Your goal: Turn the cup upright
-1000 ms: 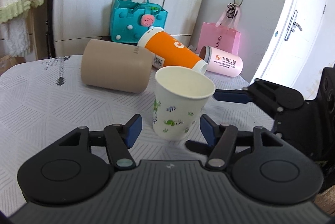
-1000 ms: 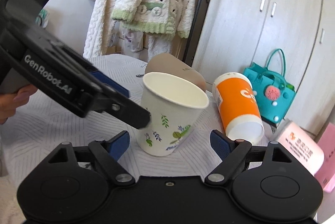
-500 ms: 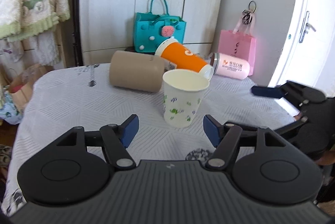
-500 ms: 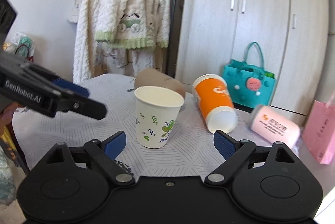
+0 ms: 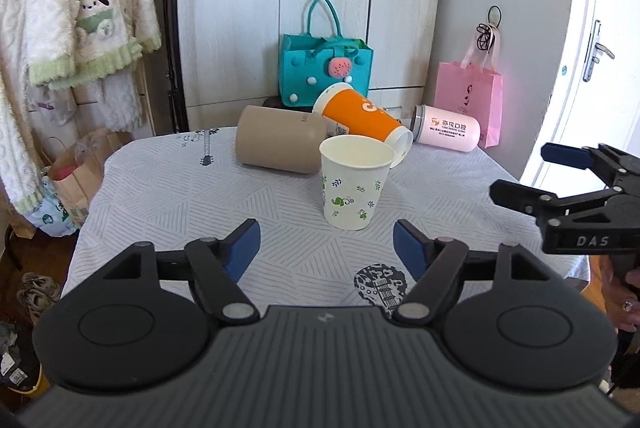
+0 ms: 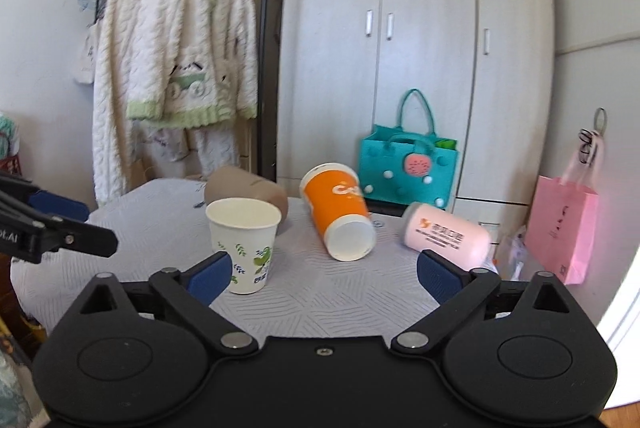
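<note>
Standing upright mid-table, the paper cup sits at twelve o'clock of the left gripper, whose jaws gape empty; the right gripper is likewise released. Bumping the tan cup or orange cup lying at its eleven and one o'clock could topple it.

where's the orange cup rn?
Orange cup lies on its side at the table's far edge, between the tan cup and pink tumbler, just behind the upright floral paper cup.

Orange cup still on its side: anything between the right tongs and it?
Nothing visible. Bare tablecloth lies between the open right tongs and the orange cup. The upright paper cup stands off to the left.
</note>
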